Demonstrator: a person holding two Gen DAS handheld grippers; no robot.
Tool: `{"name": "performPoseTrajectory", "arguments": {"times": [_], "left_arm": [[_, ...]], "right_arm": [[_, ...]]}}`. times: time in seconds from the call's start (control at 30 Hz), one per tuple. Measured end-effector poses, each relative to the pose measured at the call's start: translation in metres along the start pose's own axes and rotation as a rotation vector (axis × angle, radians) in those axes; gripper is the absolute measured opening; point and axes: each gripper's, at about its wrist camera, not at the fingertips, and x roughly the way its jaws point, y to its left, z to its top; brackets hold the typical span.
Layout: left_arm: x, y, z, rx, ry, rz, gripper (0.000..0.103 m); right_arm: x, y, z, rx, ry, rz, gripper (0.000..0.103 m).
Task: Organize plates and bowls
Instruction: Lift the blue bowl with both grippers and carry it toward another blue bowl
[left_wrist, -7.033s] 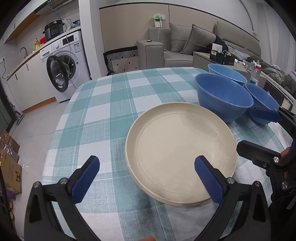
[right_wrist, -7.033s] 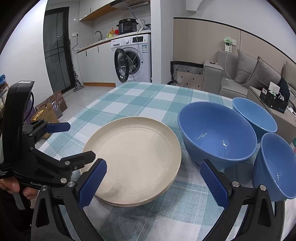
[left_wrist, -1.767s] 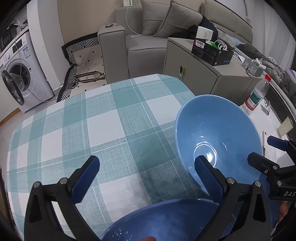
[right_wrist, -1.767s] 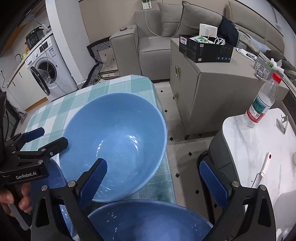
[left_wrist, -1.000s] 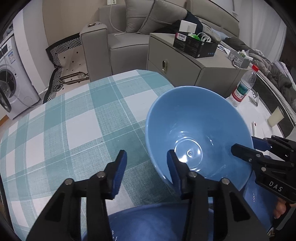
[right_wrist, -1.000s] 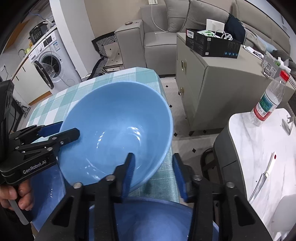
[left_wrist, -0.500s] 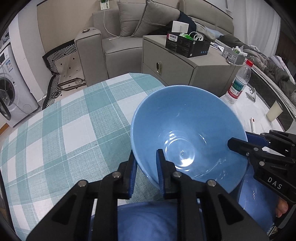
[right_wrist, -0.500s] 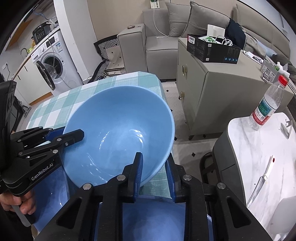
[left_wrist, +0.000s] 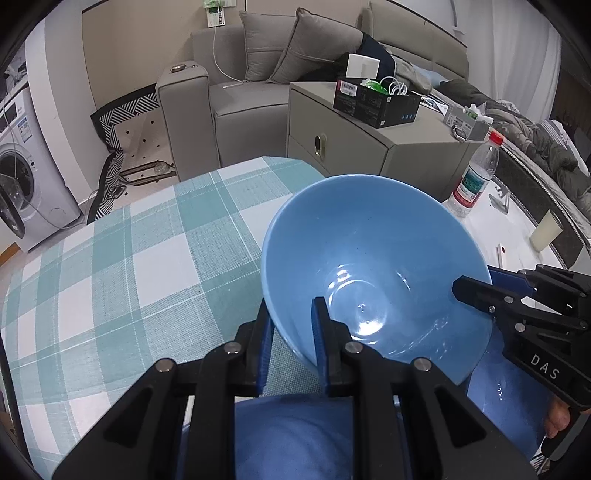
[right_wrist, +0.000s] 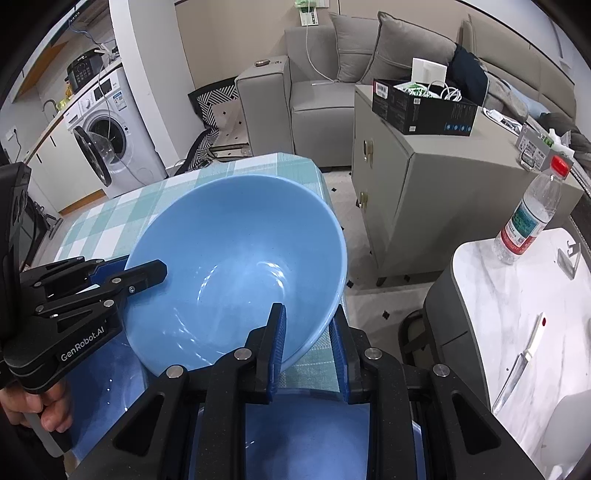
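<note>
A large blue bowl (left_wrist: 369, 273) (right_wrist: 236, 273) is held between both grippers near the far edge of the table. My left gripper (left_wrist: 291, 314) is shut on its near-left rim, one pad inside and one outside. My right gripper (right_wrist: 306, 325) is shut on the near-right rim in the same way. Each gripper shows in the other's view, the right gripper (left_wrist: 476, 291) and the left gripper (right_wrist: 147, 273), clamped on opposite sides. Two more blue bowls lie close below, one (left_wrist: 295, 435) under my left fingers and one (right_wrist: 306, 432) under my right. I cannot tell whether the held bowl touches the cloth.
The table carries a teal and white checked cloth (left_wrist: 129, 258), and its edge falls away just past the bowl. Beyond stand a grey cabinet (right_wrist: 406, 177), a sofa (left_wrist: 258, 85) and a washing machine (right_wrist: 107, 136). To the right, a white side table (right_wrist: 517, 295) holds a water bottle (right_wrist: 528, 218) and a knife (right_wrist: 517, 365).
Both pairs of jaws have closed from part-open onto the bowl's rim. The bowl now sits a little closer and more tilted in both views.
</note>
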Motion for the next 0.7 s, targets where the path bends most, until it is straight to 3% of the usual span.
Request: {"name": "performPoseTrajectory", "arguments": {"times": [0.7], "left_arm": [[-0.051,-0.005,-0.007,-0.013,-0.099,0.026,0.018]], "right_arm": [[-0.063,0.018,-0.009,-0.022,-0.147,0.002,0.024]]}}
